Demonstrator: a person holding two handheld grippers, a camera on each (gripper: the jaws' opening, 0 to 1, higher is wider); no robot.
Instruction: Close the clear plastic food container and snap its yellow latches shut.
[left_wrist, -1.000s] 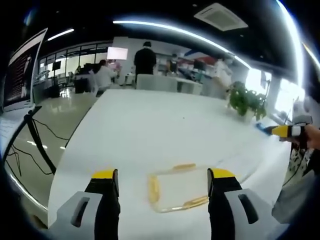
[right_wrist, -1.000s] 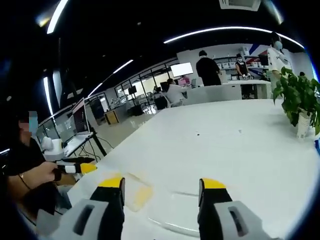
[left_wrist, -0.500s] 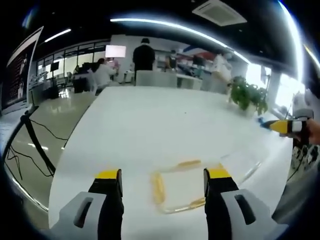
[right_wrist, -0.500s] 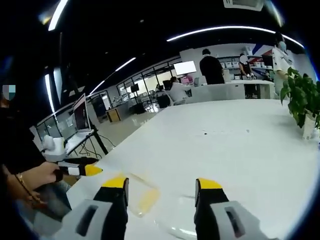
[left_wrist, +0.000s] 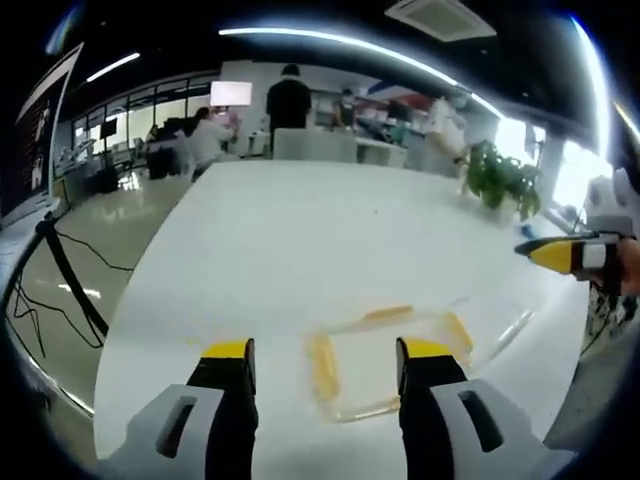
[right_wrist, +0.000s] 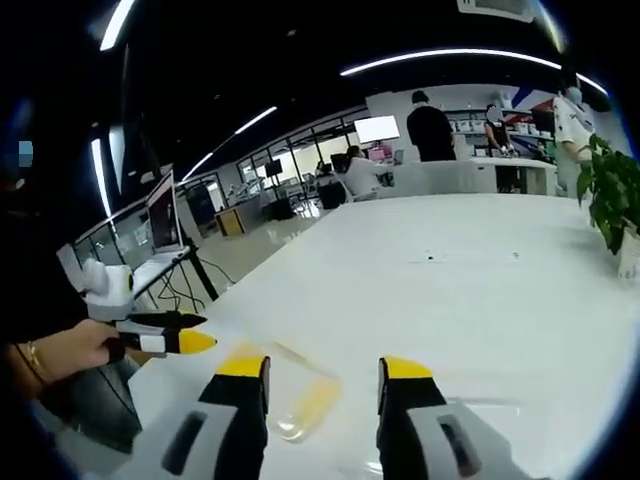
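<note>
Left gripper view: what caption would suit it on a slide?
Open left gripper poised over a clear container with yellow latches on a white table.

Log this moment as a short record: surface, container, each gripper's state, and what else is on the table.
surface: white table
container: clear plastic food container with yellow latches, flat on the table ahead of the left gripper
left gripper: left gripper open, holding nothing, above the container's near edge
right gripper: right gripper open, holding nothing, a yellow latch between its fingers in view
other: potted plant at the table's far side
</note>
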